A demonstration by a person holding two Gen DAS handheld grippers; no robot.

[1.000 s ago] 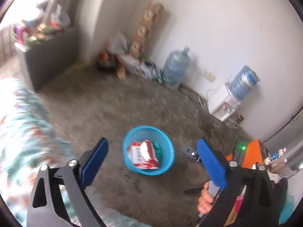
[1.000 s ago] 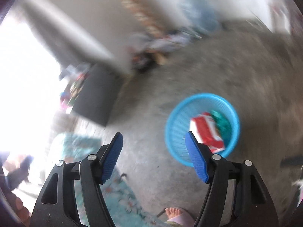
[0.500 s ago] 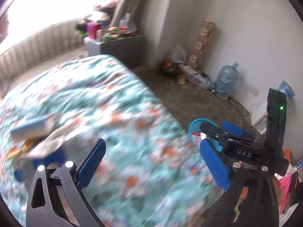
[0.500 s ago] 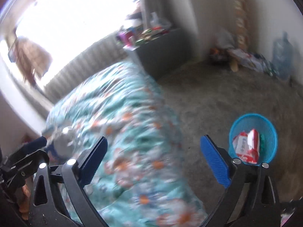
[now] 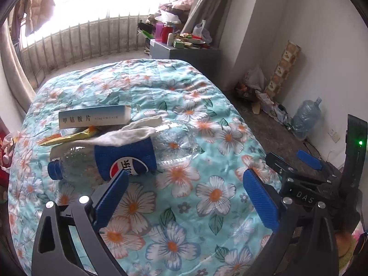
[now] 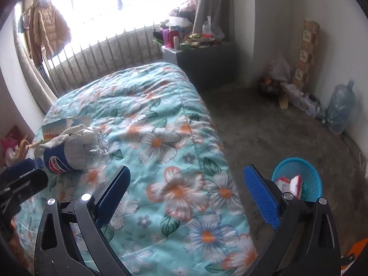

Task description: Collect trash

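Note:
An empty Pepsi bottle [image 5: 128, 154] with a blue label lies on its side on the floral bed cover [image 5: 184, 207]; it also shows in the right wrist view [image 6: 71, 151]. A white cloth [image 5: 124, 133], a yellow wrapper [image 5: 66, 138] and a white-blue medicine box [image 5: 92, 117] lie just behind it. My left gripper [image 5: 184, 195] is open and empty, just in front of the bottle. My right gripper [image 6: 186, 195] is open and empty over the bed's edge; it also shows in the left wrist view [image 5: 296, 161]. A blue basket [image 6: 299, 177] holding red-white wrappers stands on the floor to the right.
A grey cabinet [image 6: 204, 62] loaded with clutter stands at the bed's far end under the window. Bags, a tall patterned box [image 6: 306, 53] and a big water jug [image 6: 340, 105] line the right wall. Grey floor [image 6: 264, 126] lies between bed and wall.
Both grippers have swung from above the blue basket on the floor to over the bed. The bottle, cloth and box have come into view. Both grippers stayed open and empty.

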